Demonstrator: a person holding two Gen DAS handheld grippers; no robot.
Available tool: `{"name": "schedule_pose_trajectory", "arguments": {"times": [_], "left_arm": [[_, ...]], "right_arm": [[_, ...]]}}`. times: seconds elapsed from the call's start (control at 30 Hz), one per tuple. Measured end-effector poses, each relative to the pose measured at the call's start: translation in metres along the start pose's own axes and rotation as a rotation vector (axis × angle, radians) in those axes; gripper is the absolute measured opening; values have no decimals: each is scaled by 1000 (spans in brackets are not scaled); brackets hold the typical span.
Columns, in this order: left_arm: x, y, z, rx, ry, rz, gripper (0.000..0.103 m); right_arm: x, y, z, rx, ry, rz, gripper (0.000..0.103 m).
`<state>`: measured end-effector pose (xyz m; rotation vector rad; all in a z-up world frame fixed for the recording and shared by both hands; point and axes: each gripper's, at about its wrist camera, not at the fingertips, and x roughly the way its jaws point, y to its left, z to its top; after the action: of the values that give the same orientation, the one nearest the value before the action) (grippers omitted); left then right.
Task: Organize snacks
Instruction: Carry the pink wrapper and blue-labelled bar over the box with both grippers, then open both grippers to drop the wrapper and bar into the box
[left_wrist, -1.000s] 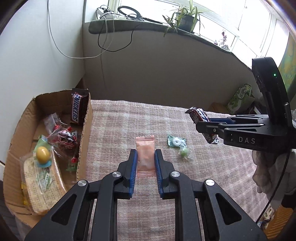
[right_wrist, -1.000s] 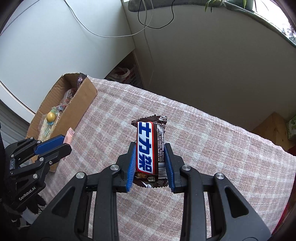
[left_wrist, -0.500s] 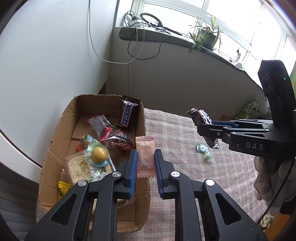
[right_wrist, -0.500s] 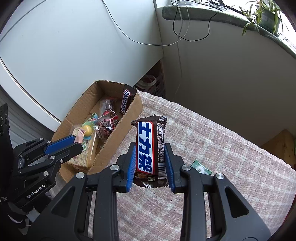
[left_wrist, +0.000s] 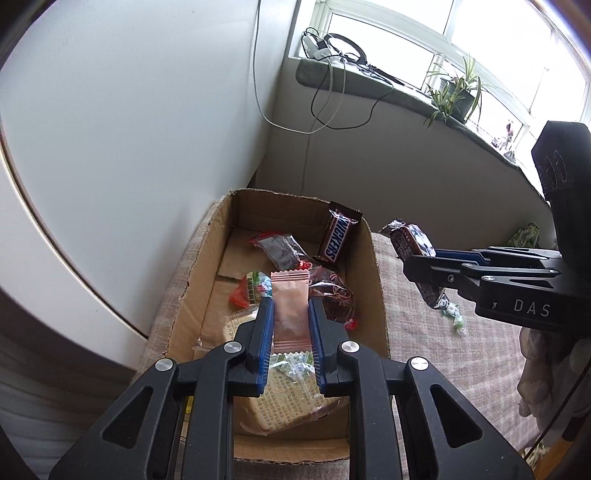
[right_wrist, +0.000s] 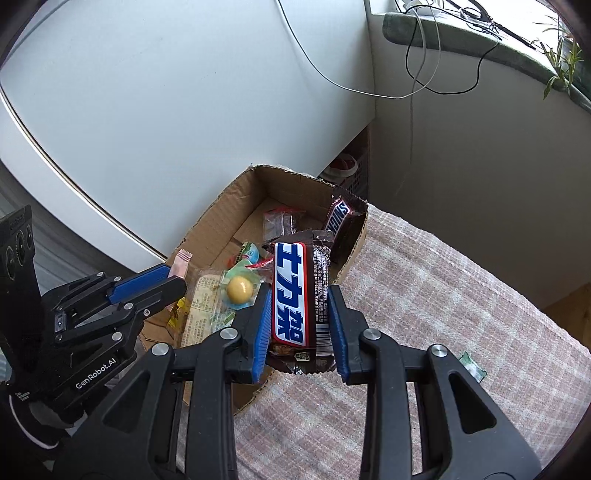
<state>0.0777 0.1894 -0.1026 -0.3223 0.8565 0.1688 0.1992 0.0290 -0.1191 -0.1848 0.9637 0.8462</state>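
My left gripper (left_wrist: 290, 312) is shut on a pink snack packet (left_wrist: 290, 310) and holds it above the middle of the open cardboard box (left_wrist: 377, 295). My right gripper (right_wrist: 300, 295) is shut on a brown Snickers bar (right_wrist: 300, 291) with blue lettering and holds it over the box's right wall (right_wrist: 352, 251). The right gripper also shows in the left wrist view (left_wrist: 424, 269), just right of the box. The box holds another Snickers bar (left_wrist: 338, 236), a yellow ball candy (right_wrist: 240, 290) and several wrapped snacks.
The box sits at the left end of a checked cloth-covered table (right_wrist: 443, 314), against a white wall. A small green wrapped candy (left_wrist: 454, 317) lies on the cloth right of the box, also in the right wrist view (right_wrist: 472, 369). A windowsill with cables and a plant lies beyond.
Both grippers have moved left from over the cloth to the box, each still holding its snack. The left one now hangs over the box's inside.
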Motion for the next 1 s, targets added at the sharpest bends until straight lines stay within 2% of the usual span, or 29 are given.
{"name": "schedule_pose_trajectory", "arguments": {"times": [0.43, 0.93, 1.0], "left_arm": [[7, 15, 1, -17, 10, 2, 17], [11, 17, 1, -24, 22, 13, 19], [11, 16, 0, -18, 23, 19, 19]], "right_arm": [[29, 17, 5, -10, 47, 25, 30], [34, 24, 8, -33, 51, 39, 30], [33, 24, 9, -38, 48, 28, 34]]}}
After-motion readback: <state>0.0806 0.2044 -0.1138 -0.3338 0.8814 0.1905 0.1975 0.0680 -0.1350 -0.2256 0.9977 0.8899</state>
